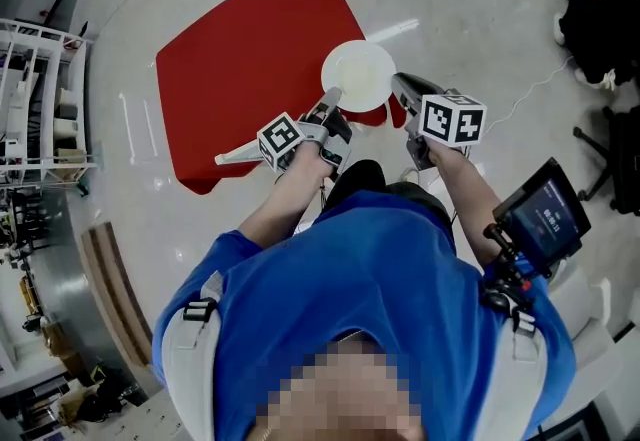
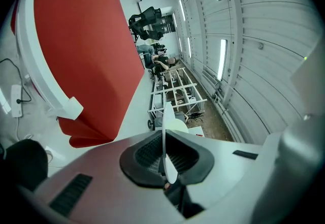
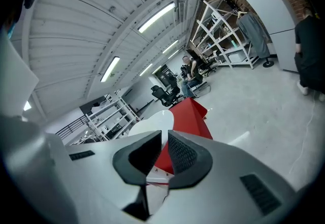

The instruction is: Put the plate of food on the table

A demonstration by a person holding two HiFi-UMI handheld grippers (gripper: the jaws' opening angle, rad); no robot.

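Red cloth covers the desk (image 1: 250,69). The white plate (image 1: 358,74) is at its near edge, part of it overhanging towards you. No food can be made out on it from the head view.

Left gripper (image 1: 335,99): jaws clamped on the plate's near-left rim. Its own view shows the rim edge-on, a thin white blade pinched between the pads.

Right gripper (image 1: 400,86): just beside the plate's right edge. Jaws a narrow slit apart with nothing in them, only plate and red cloth beyond.

Step, as I judge it: you are at the set-down. I cannot tell whether the plate rests on the cloth or hangs just above it.

Next move calls for:
- carrying the plate further in from the edge, kept level
- lowering it until it sits flat
- only then easing the left jaws off the rim

Writing: none legible. The cubes (image 1: 452,119) carry black-and-white square markers, not words. The screen (image 1: 545,214) by your right arm shows some bright print, probably text, too small to read.
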